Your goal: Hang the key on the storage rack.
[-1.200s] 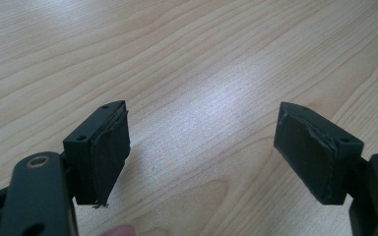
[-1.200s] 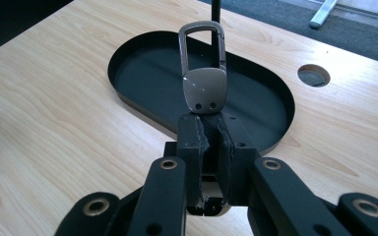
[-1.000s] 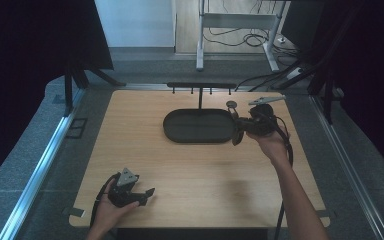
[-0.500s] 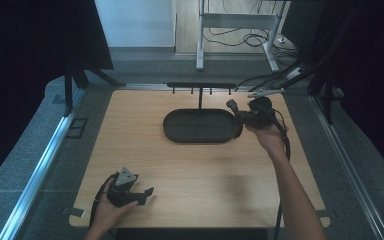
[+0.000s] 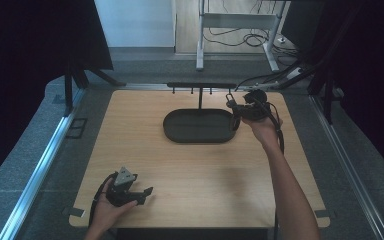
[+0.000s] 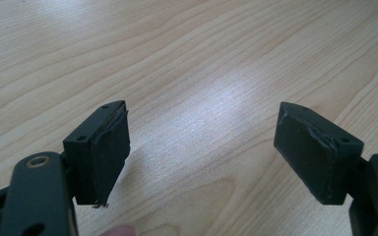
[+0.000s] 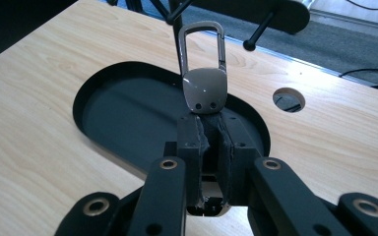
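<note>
Grey metal catches the light in the right gripper view: a key clip [image 7: 204, 73] with a snap hook on top stands upright, its lower end pinched between the two shut jaws of the right gripper [image 7: 211, 132]. Below and beyond it lies the black oval tray [image 7: 113, 118], with a black rack with pegs [image 7: 256, 19] at the table's far edge. From the high view the clip is too small to make out; there the right gripper [image 5: 232, 107] hovers at the tray's right end. The left gripper [image 5: 147, 191] rests near the front edge of the wooden table [image 5: 195, 170], well apart from the tray [image 5: 175, 132]. The left gripper view shows its jaws spread wide over bare wood, holding nothing.
</note>
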{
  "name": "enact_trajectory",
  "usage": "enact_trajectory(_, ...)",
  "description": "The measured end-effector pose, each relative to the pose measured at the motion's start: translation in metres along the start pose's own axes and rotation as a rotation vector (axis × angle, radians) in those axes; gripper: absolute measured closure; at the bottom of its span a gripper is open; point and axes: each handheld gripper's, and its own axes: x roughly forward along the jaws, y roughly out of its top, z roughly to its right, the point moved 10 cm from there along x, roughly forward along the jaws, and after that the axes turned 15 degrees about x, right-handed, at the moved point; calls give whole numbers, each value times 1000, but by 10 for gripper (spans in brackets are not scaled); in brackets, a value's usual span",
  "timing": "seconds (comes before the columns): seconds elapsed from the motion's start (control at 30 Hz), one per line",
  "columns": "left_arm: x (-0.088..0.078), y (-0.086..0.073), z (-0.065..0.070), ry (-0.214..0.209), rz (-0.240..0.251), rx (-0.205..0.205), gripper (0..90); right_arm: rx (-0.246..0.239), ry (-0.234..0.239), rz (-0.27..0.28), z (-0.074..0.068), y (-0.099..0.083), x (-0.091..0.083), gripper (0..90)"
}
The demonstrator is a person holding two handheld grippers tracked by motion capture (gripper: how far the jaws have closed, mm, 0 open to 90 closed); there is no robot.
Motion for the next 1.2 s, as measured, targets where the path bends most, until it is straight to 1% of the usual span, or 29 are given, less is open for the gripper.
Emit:
enact_trajectory(0.23,0,-1,-1,-2,-1,-2,218,23,-22,7,5,3,11,810)
enact_trajectory(0.37,1,-2,-1,-2,-7,3,218,10,-39,2,9,4,16,810)
enact_trajectory(0.6,1,-1,0,-2,-4,0,218,26,-50,12,12,7,24,810)
enact_trajectory(0.67,1,-1,0,-2,-6,3,219,30,-58,16,12,6,26,810)
enact_trajectory(0.7,2,-1,1,-3,-6,3,218,29,-70,17,13,5,30,810)
enact_trajectory(0.77,2,-1,1,-3,-6,4,218,31,-71,17,13,4,32,810)
enact_trajectory(0.8,1,-1,1,-3,-5,3,218,45,-70,22,14,4,34,810)
enact_trajectory(0.97,2,-1,1,-4,-6,2,218,66,-75,37,18,6,36,810)
enact_trajectory(1.13,2,-1,1,-6,-7,6,218,71,-82,38,20,6,40,810)
enact_trajectory(1.2,2,-1,1,-6,-7,5,219,72,-95,35,22,5,43,810)
